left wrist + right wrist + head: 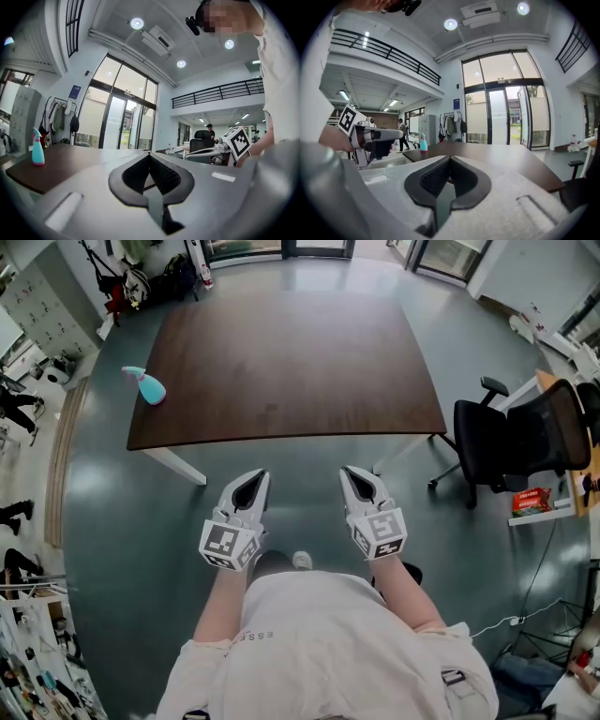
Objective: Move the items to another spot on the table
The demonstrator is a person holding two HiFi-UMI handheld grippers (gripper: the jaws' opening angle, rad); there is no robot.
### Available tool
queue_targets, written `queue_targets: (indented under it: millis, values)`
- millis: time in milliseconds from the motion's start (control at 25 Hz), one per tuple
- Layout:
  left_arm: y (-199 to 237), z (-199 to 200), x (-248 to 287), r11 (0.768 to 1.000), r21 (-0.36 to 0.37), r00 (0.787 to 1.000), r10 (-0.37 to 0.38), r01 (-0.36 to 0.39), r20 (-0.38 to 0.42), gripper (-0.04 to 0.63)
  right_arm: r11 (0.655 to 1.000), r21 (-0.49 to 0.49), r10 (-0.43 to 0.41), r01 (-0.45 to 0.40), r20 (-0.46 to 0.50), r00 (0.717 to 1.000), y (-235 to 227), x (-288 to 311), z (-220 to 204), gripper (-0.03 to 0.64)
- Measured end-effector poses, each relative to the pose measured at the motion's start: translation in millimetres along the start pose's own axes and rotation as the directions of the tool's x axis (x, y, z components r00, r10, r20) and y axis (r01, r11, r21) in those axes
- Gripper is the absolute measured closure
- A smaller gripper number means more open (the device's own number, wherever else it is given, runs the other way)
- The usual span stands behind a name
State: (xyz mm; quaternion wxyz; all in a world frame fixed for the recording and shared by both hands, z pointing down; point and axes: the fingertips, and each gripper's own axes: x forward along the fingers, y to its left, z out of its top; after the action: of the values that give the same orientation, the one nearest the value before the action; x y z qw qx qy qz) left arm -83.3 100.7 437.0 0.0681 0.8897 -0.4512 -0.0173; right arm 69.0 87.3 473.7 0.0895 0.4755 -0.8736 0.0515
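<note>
Tabletop [281, 352], head view: wide open dark-brown surface, a spray bottle [145, 386] at its left edge near the front-left corner; left gripper [251, 486] and right gripper [357, 482] hang short of the near edge. Left gripper view: jaws together, empty; the spray bottle upright, teal over pink, nozzle leftward. Right gripper view: jaws closed on nothing.
</note>
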Motion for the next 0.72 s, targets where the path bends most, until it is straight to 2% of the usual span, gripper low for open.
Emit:
queue_targets:
  millis: [720]
  values:
    - [-3.7, 4.7, -3.0, 1.0, 0.025, 1.0, 0.014, -0.014, 0.004, 0.588, 1.0, -0.007, 0.006, -0.006, 0.013, 1.0, -0.8, -3.2, 1.5, 0.624]
